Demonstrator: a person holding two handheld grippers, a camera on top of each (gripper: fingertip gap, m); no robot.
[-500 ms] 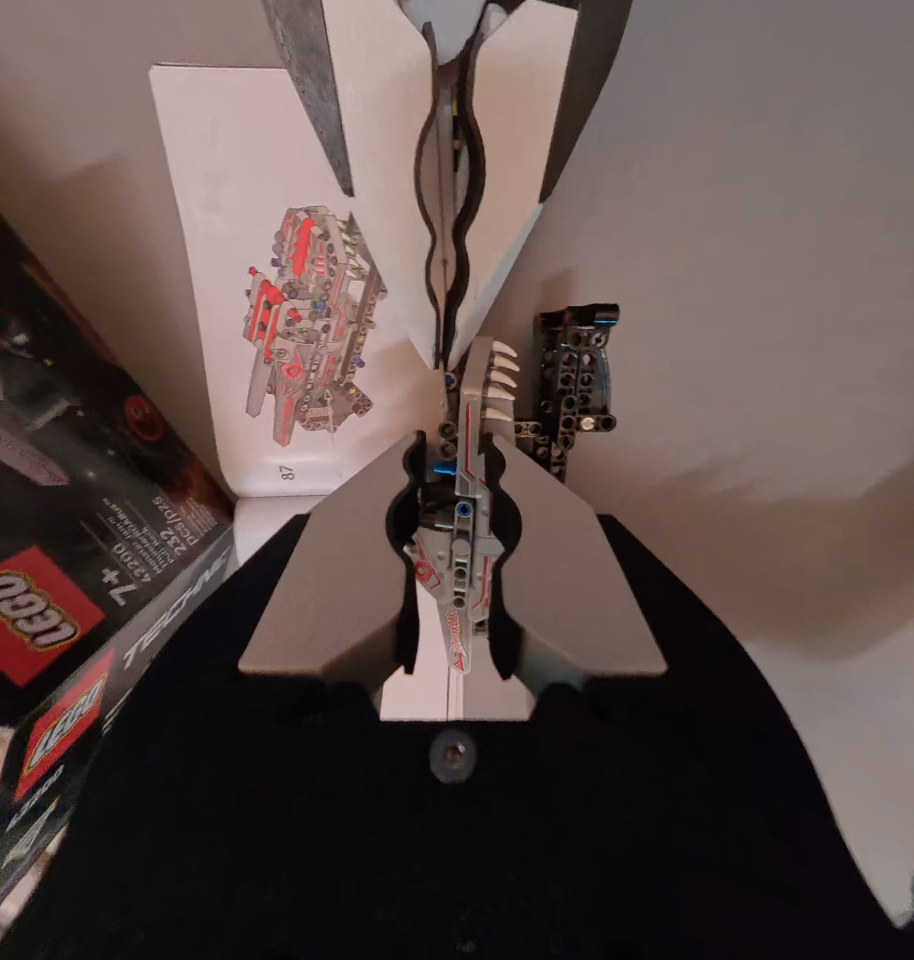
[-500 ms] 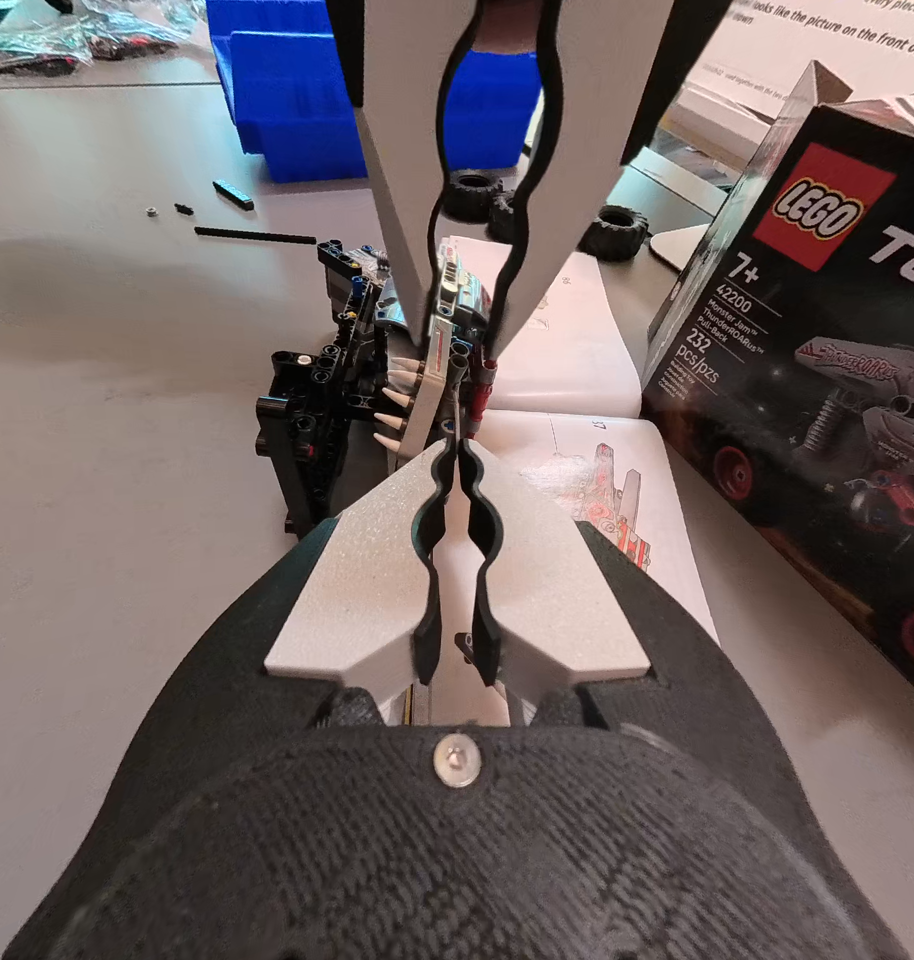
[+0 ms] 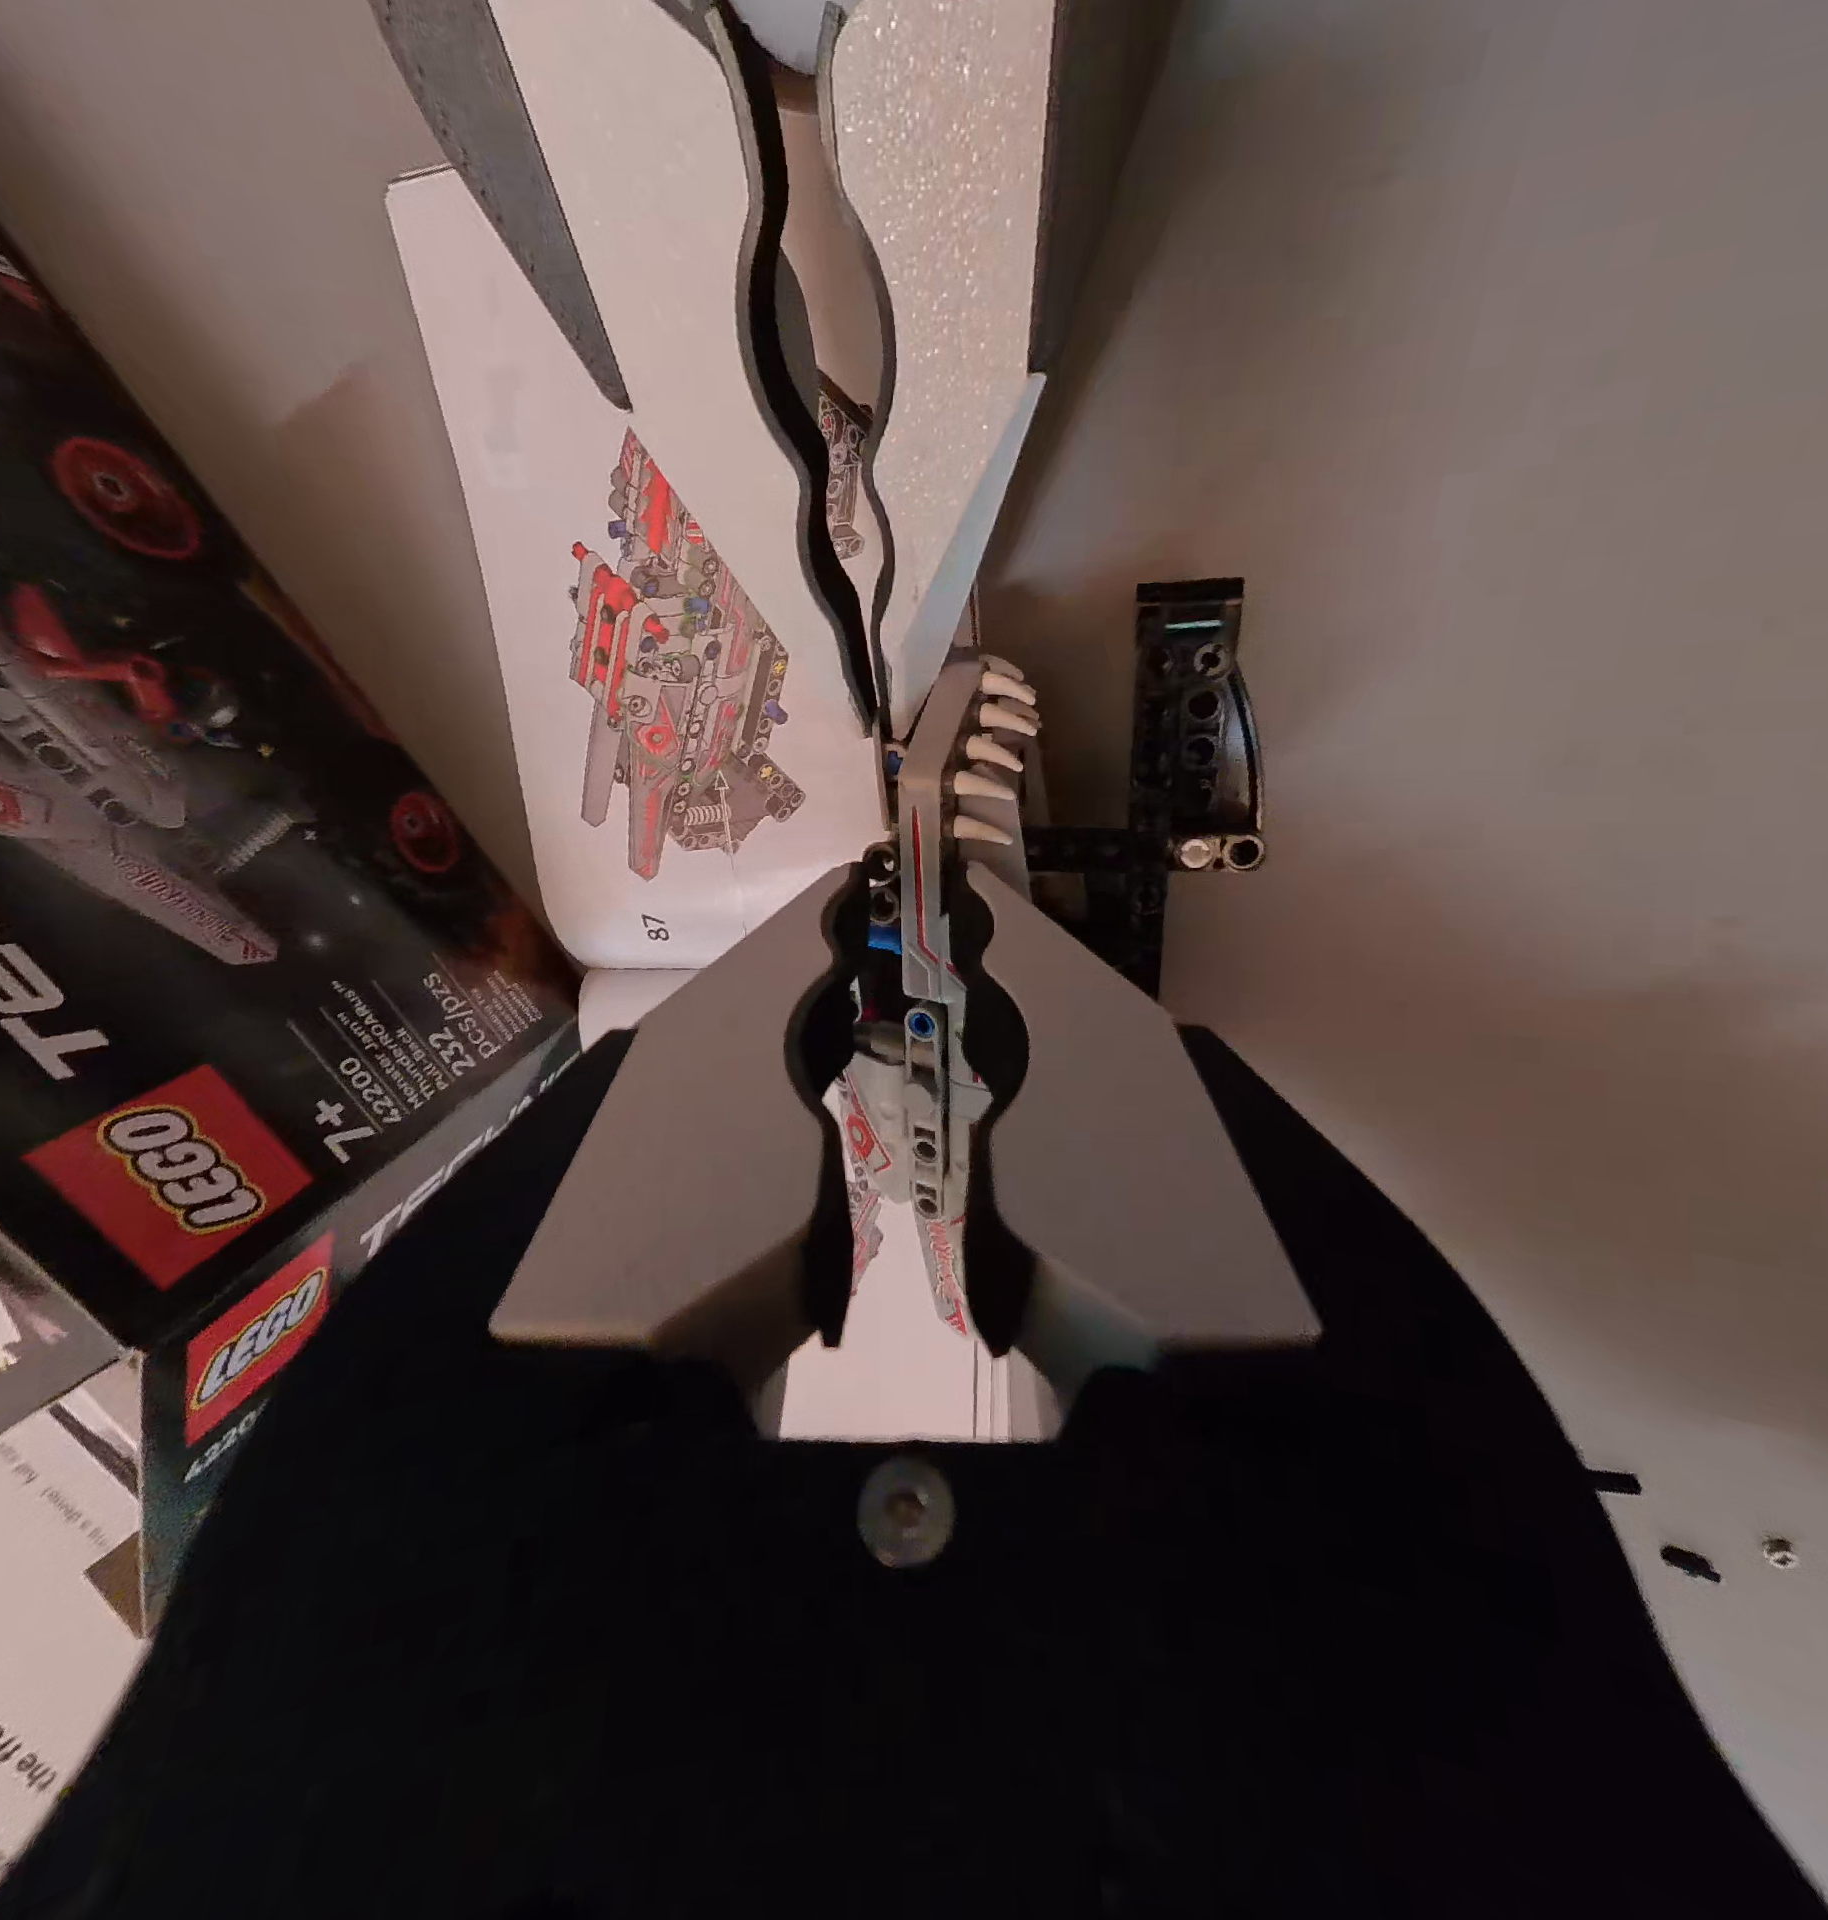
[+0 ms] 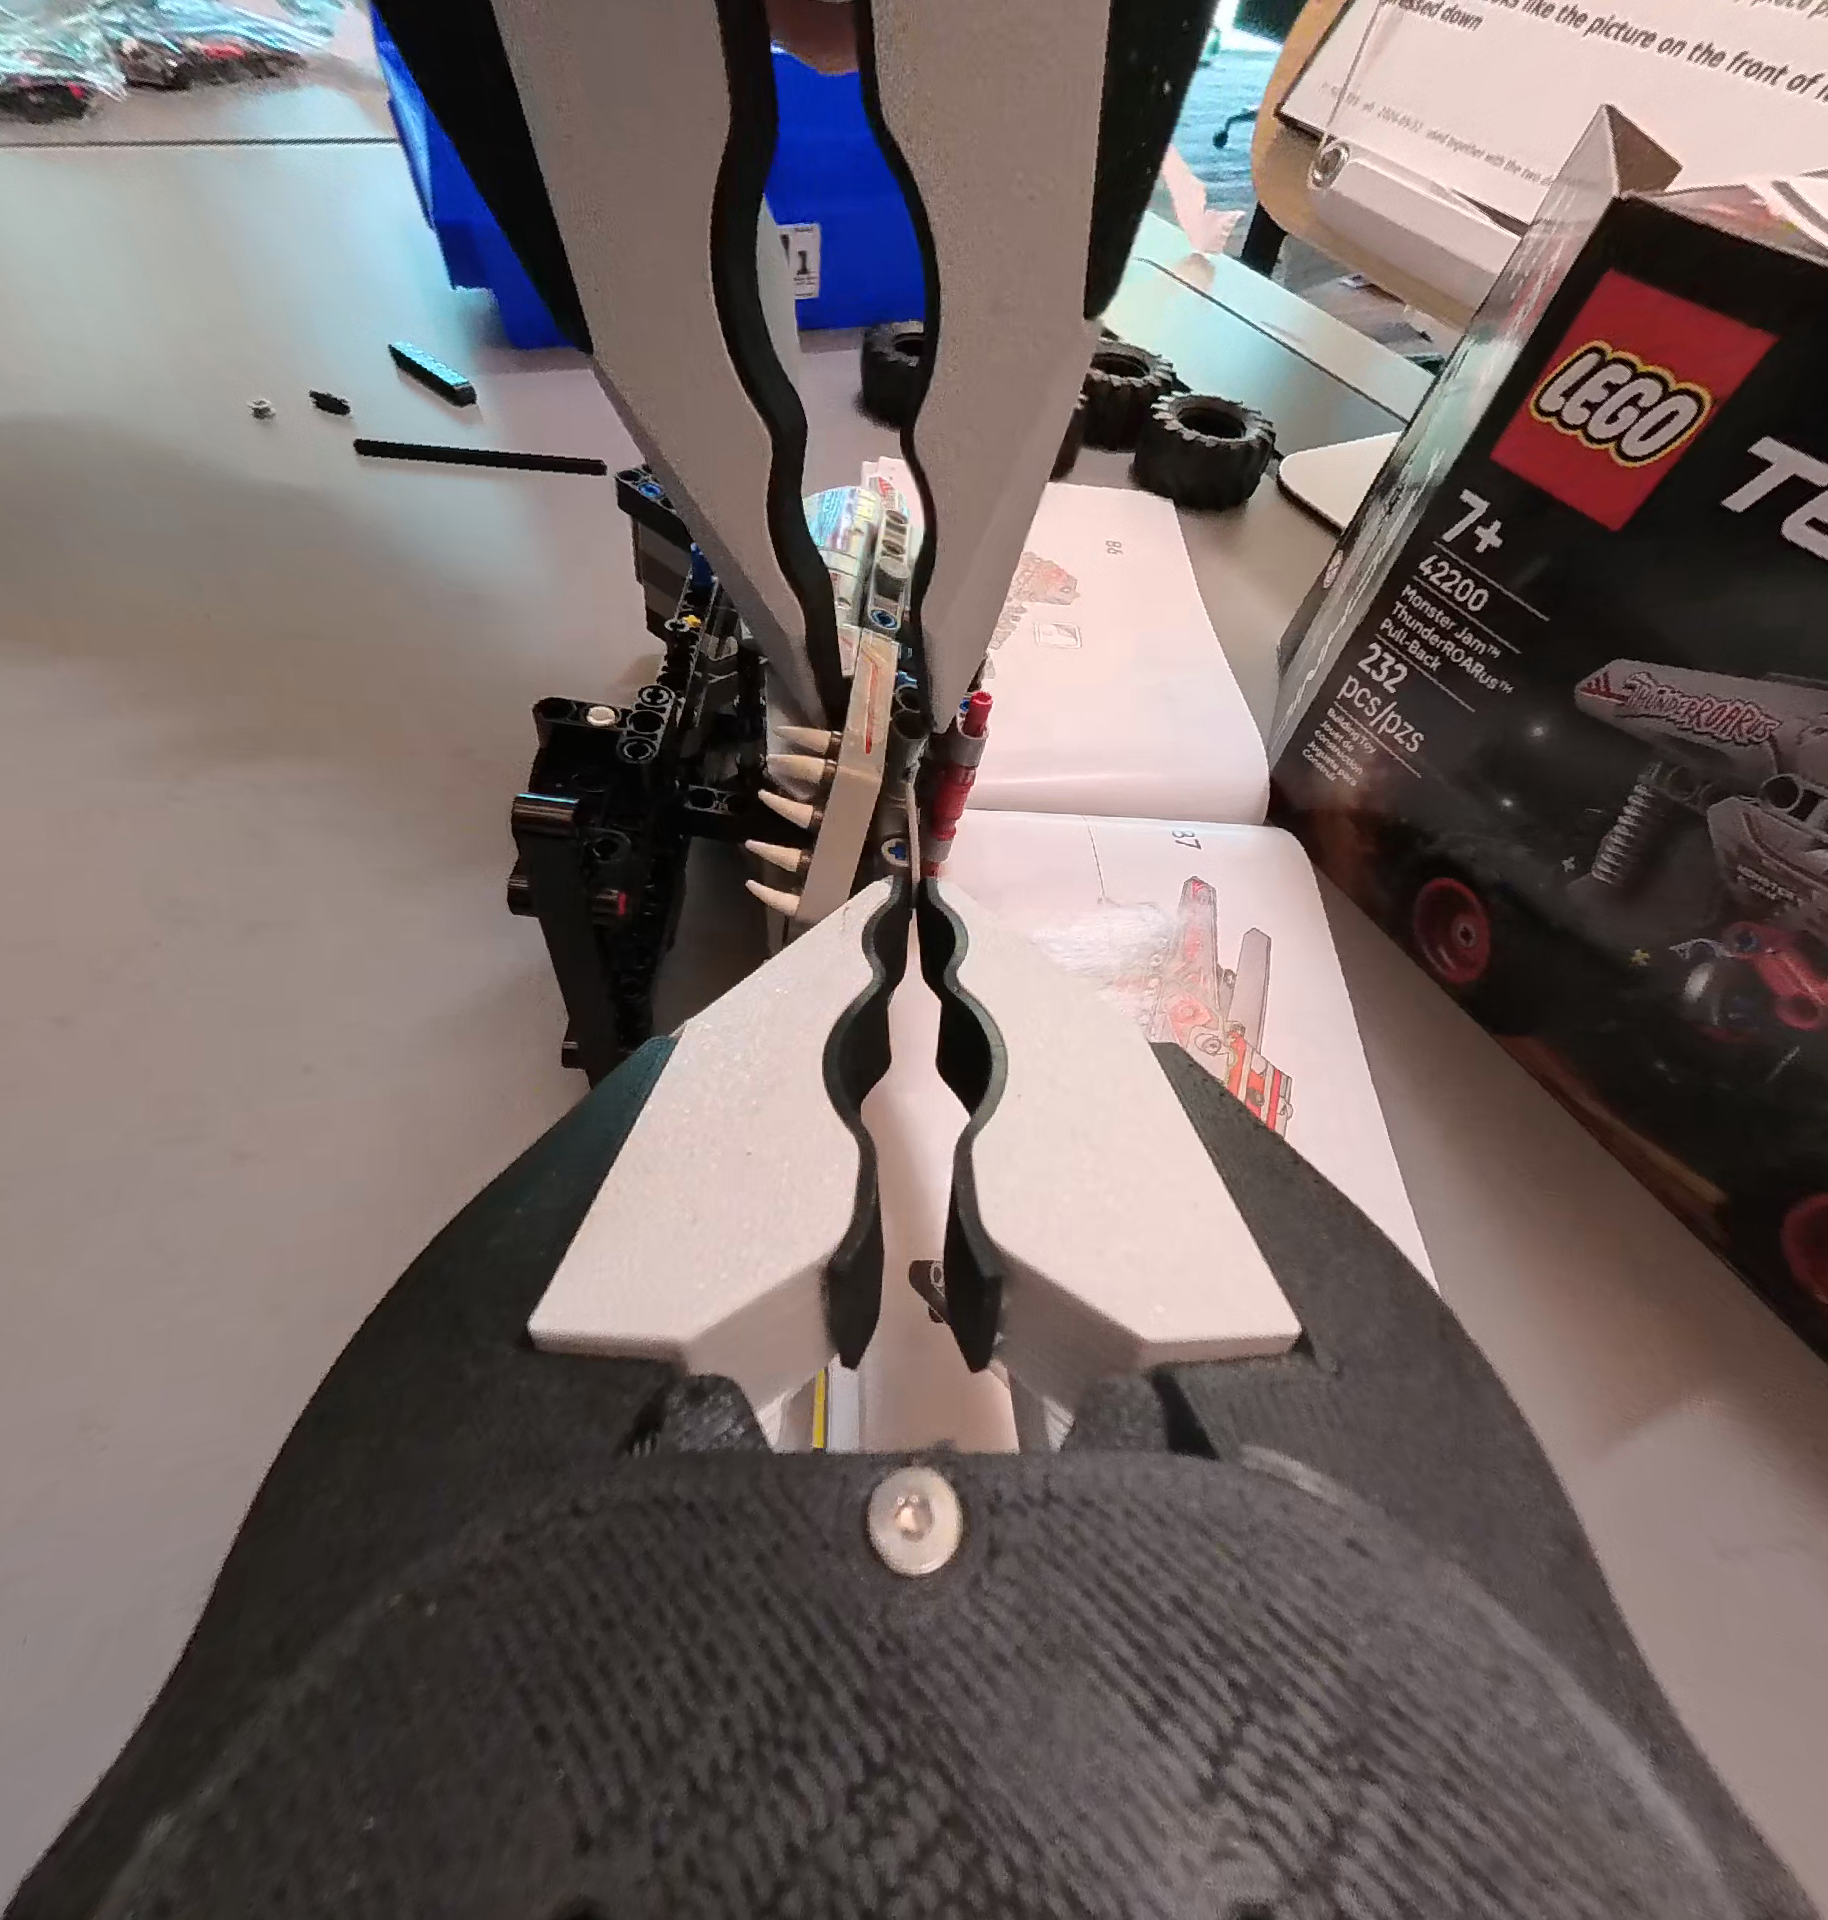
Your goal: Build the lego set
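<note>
The partly built model has a grey body panel with a row of white teeth and a black frame on its far side. It stands on edge on the table beside the open instruction booklet. My left gripper is shut on the grey body. In the right wrist view it comes down from above onto the same body. My right gripper has its tips pinched on a thin grey part at the model's near end. A red and grey shock absorber sticks up there.
The set's box stands close on the right of the booklet. Black tyres and a blue bin lie behind. A black axle and small loose parts lie on the table at the far left. Both grippers' tips are close together, under 4 cm apart.
Both grippers keep their hold on the model. The left wrist view has shifted slightly, so more of the box shows at the left.
</note>
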